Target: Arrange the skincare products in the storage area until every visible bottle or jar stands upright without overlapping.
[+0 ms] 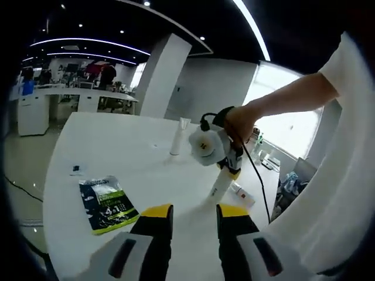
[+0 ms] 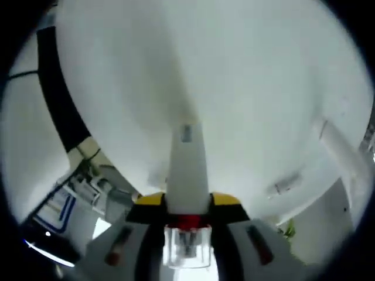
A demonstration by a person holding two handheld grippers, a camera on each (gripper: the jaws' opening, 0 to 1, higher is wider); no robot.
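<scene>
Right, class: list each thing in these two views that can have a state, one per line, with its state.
Left claw: open, holding nothing.
Right claw: shut on the white tube.
White tube: gripped, clear cap nearest the camera.
Standing tube: upright on the white table, apart from the rest.
Small tube: lying flat on the table.
Dark sachet: lying flat.

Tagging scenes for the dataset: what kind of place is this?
Probably an open-plan office or lab. A large white table stands in an open floor with white desks behind, curved ceiling light strips and a big white column.
</scene>
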